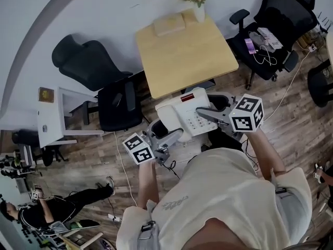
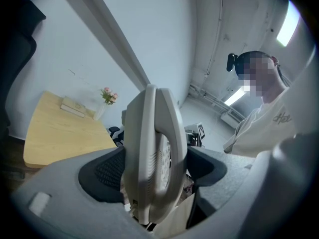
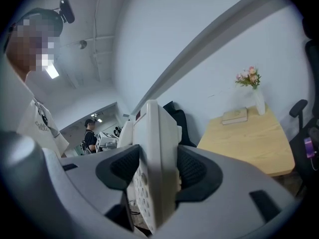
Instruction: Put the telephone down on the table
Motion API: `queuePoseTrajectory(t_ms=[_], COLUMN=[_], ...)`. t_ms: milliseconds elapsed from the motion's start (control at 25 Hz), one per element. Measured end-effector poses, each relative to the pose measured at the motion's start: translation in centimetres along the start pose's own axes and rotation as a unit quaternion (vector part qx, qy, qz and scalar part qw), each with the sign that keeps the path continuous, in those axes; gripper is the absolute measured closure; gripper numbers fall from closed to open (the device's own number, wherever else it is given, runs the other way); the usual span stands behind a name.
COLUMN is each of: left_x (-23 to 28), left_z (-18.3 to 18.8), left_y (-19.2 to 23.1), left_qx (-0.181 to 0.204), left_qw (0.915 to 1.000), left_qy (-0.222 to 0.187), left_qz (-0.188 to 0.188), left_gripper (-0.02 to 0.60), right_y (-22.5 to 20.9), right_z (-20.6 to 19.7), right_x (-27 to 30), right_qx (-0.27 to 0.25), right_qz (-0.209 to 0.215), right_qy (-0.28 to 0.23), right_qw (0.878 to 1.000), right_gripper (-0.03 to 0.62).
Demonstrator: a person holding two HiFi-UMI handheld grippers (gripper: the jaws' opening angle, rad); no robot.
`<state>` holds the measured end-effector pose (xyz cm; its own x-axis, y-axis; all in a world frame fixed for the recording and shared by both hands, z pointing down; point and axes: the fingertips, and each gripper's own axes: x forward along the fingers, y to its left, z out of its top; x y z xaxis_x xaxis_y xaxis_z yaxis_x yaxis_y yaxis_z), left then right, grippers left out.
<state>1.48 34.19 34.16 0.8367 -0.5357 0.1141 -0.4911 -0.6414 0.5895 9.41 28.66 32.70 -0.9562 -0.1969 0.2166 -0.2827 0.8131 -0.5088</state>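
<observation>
Head view: holding the telephone [image 1: 179,113] in air, at 6 o'clock of the table [image 1: 177,61]. Left gripper view: pinched by the left gripper [image 2: 154,169]. Right gripper view: pinched by the right gripper [image 3: 153,171] too. Best carried level toward 12 o'clock, then lowered flat.

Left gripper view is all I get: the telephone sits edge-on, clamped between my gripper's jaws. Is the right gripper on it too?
Observer: Yes. The right gripper is shut on the telephone, at its keypad side.
Operator: Is it over the table yet?
Observer: Not by the head view. It is held in the air and looks just short of the near edge of the table.
Operator: Which way does it face?
Observer: Keypad up, roughly level, with its red strip toward the table.
</observation>
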Motion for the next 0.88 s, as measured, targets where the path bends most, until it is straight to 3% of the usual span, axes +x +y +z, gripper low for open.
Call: queuePoseTrajectory(t_ms=[200, 480, 720, 880], left_x=[4.2, 4.4, 9.0, 9.7], left_z=[4.9, 5.4, 9.4, 10.2], left_y=[4.8, 4.9, 9.7, 10.9], left_qx=[0.001, 0.034, 0.018, 0.013], left_qw=[0.9998, 0.9992, 0.9992, 0.9987], left_qy=[0.004, -0.007, -0.013, -0.024], left_qz=[0.017, 0.019, 0.033, 0.043], left_gripper=[0.204, 0.204, 0.204, 0.204], right_y=[-6.5, -6.6, -13.3, -14.7], right_z=[4.8, 5.4, 9.7, 10.5], right_x=[1.7, 1.6, 3.0, 3.8], right_qx=[0.005, -0.021, -0.016, -0.017], right_qz=[0.018, 0.026, 0.037, 0.048], right_qy=[0.000, -0.016, -0.004, 0.007], right_qw=[1.000, 0.999, 0.999, 0.999], right_gripper=[0.369, 0.368, 0.368, 0.370])
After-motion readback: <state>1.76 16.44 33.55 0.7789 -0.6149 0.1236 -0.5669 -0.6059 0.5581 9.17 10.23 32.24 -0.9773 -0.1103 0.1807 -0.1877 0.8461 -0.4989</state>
